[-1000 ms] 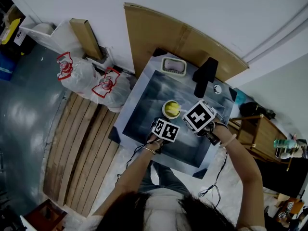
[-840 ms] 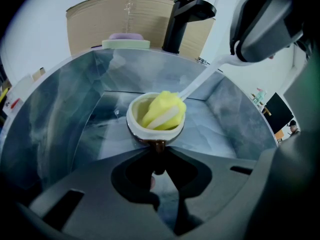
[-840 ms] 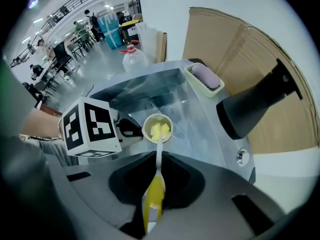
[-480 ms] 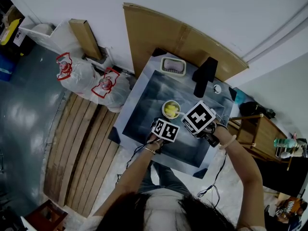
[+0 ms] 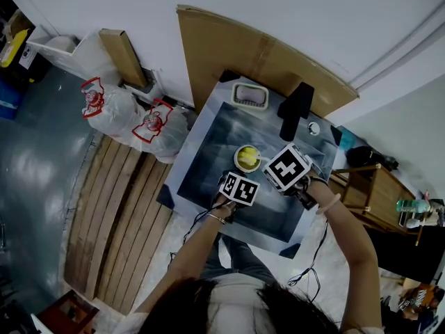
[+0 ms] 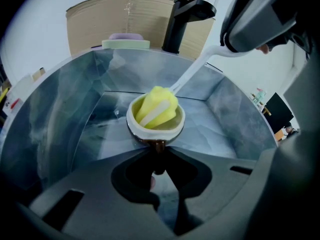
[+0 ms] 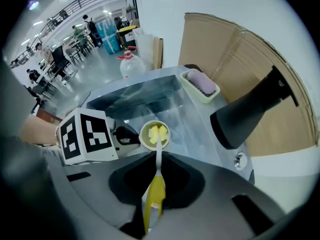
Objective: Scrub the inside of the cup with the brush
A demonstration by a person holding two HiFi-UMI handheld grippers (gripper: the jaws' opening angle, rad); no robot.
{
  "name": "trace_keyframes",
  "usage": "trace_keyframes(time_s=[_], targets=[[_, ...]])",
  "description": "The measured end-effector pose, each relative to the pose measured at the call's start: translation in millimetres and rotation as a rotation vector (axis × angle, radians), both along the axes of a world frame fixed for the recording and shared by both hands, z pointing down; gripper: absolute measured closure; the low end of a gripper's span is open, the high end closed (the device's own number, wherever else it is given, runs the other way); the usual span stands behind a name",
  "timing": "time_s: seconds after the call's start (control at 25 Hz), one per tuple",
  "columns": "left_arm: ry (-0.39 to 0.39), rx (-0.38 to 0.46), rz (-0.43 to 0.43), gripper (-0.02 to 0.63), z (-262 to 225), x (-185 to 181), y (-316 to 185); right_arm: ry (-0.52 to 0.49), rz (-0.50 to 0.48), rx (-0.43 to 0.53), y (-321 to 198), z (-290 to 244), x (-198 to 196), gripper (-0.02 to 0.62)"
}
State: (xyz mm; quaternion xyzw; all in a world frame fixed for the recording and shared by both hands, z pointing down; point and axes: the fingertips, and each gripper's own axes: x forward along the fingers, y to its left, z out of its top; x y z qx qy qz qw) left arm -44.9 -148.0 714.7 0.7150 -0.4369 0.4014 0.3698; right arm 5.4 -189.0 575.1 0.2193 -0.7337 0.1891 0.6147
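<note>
Scrub step in hand, frame centre. Left gripper (image 6: 158, 151) clamped on cup (image 6: 170, 133) handle. Right gripper (image 7: 158, 159) grasping brush (image 7: 155, 193), yellow head inside cup. Next: work brush round inner wall, hold cup steady.

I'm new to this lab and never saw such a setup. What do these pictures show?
No robot here: a person holds a two-jaw gripper in each hand. One picture comes from a camera on the head, looking down; the other two from cameras riding on each gripper. Below is a metal sink with a black faucet and a soap dish. The left gripper pinches the cup; the right gripper grips the brush, its yellow sponge head inside the cup.
</note>
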Motion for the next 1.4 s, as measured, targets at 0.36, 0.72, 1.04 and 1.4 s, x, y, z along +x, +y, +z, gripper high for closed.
trace_keyframes(time_s=[0.36,0.72,1.04,1.4], targets=[[-0.001,-0.002,0.0,0.54,0.4,-0.4,0.2,0.048,-0.035,-0.027,17.6,4.7,9.7,0.546],[0.001,-0.007,0.002,0.54,0.4,0.4,0.8,-0.036,0.005,-0.072,22.4,0.4,-4.5,0.546],[0.002,-0.006,0.003,0.54,0.2,-0.2,1.0,-0.084,0.033,-0.024,5.3,-9.1,-15.3,0.546],[-0.001,-0.043,0.007,0.541,6.7,0.8,4.7,-0.119,0.093,-0.029,-1.8,-10.0,-6.3,0.546]])
